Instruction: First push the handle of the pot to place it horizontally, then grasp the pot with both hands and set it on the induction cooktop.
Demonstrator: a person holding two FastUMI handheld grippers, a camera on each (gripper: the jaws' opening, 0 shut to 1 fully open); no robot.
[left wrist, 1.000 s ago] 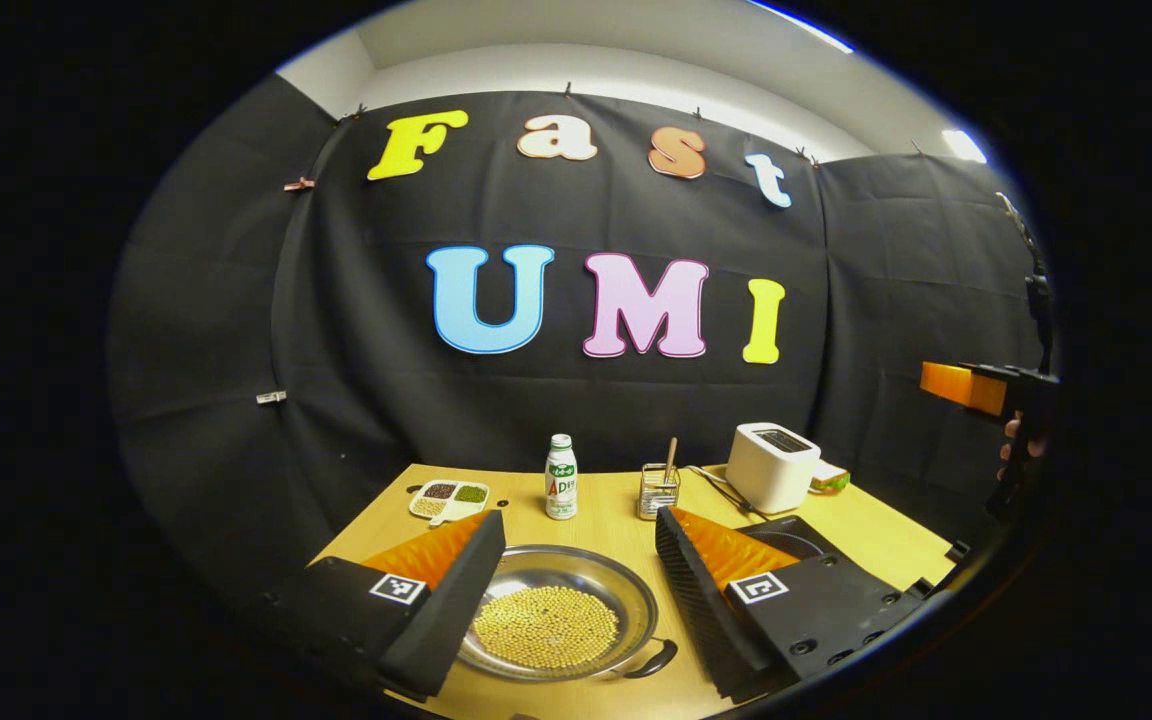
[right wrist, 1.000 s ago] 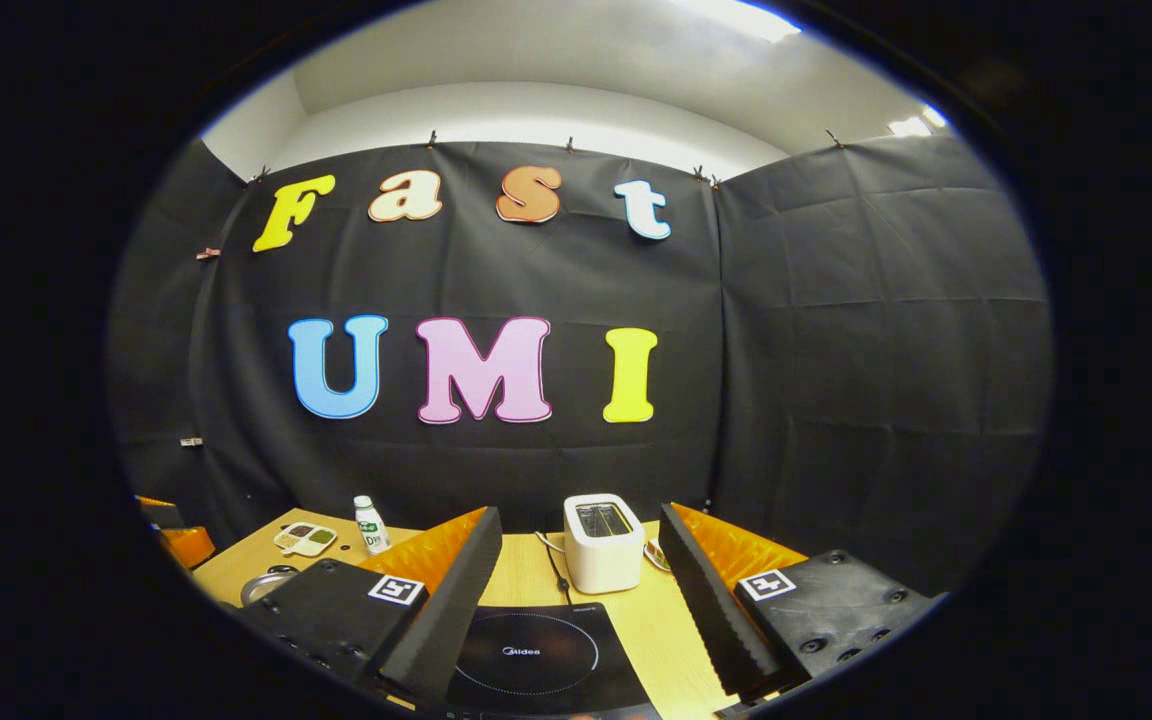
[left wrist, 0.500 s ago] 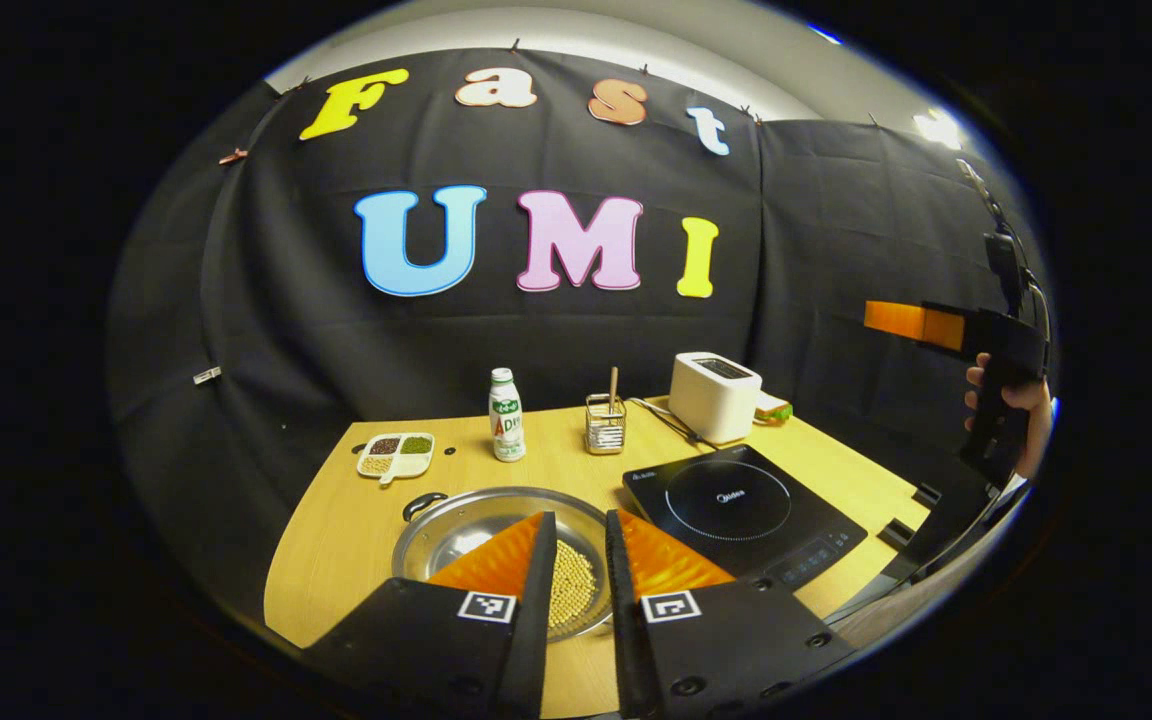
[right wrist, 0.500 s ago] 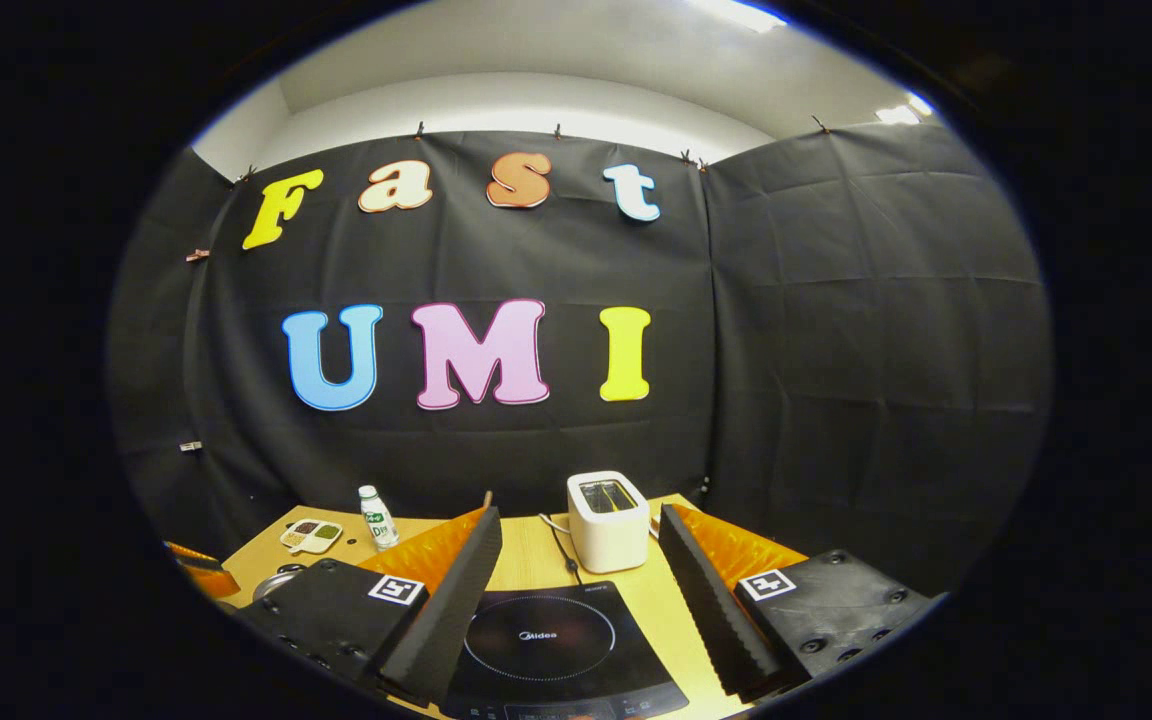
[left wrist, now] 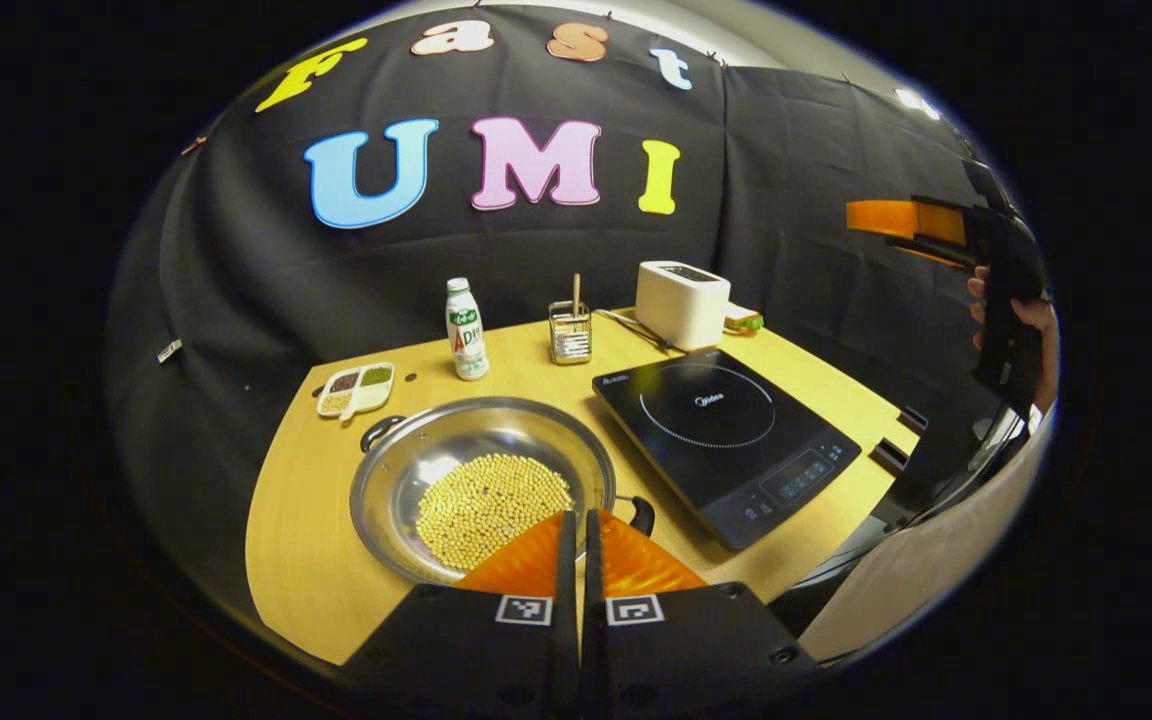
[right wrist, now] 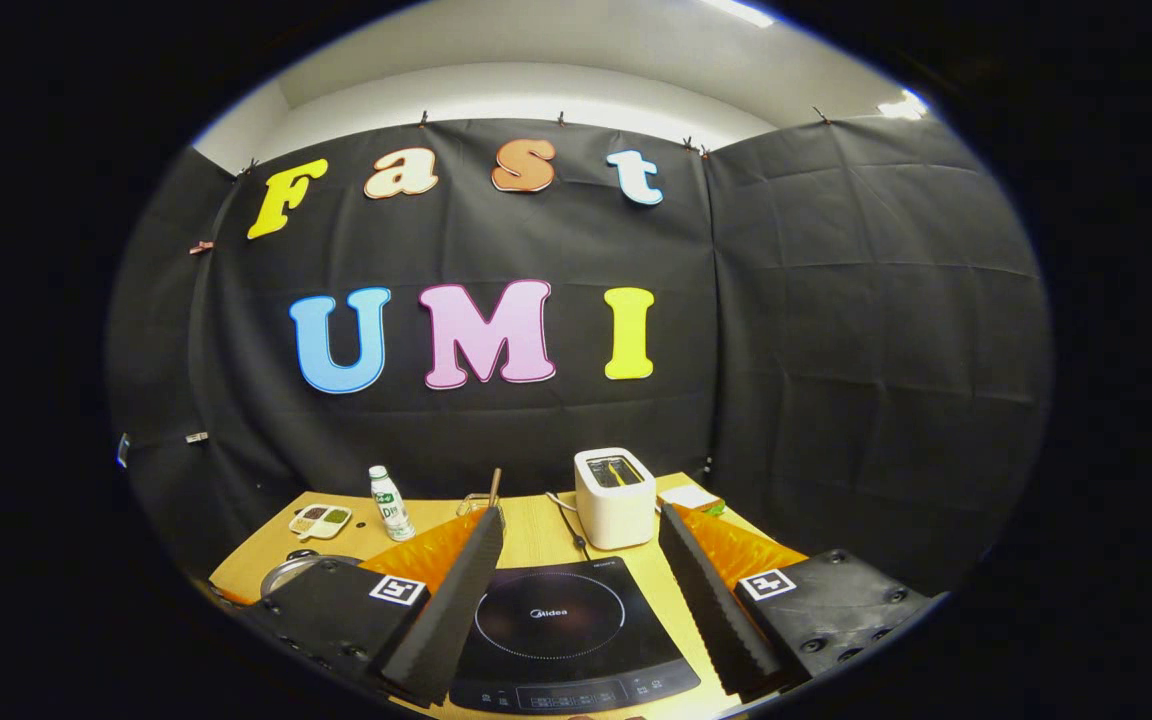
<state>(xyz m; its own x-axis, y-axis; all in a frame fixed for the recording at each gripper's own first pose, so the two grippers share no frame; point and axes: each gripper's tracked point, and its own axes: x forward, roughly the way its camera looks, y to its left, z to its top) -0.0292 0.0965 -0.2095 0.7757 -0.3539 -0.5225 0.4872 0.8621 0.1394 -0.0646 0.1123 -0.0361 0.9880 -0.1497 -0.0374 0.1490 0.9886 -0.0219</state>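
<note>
A shallow steel pot (left wrist: 456,450) with yellow beans in it sits on the wooden table, one black loop handle (left wrist: 381,430) at its far left and the other (left wrist: 641,512) at its near right. My left gripper (left wrist: 576,520) is shut with nothing between its fingers, tips just over the pot's near rim beside the near-right handle. The black induction cooktop (left wrist: 726,430) lies right of the pot. In the right gripper view my right gripper (right wrist: 581,525) stands open above the cooktop (right wrist: 556,630), with the pot's rim (right wrist: 286,572) at far left. The right gripper (left wrist: 911,220), held in a hand, hangs high at right.
At the back of the table (left wrist: 306,540) stand a small divided dish (left wrist: 356,388), a white bottle (left wrist: 466,328), a wire holder with a stick (left wrist: 571,335) and a white toaster (left wrist: 681,303). The table's right edge drops off past the cooktop.
My left gripper went from wide open to shut, and its view tipped down and drew back over the pot's near rim. The right gripper view shifted a little, showing more of the cooktop.
</note>
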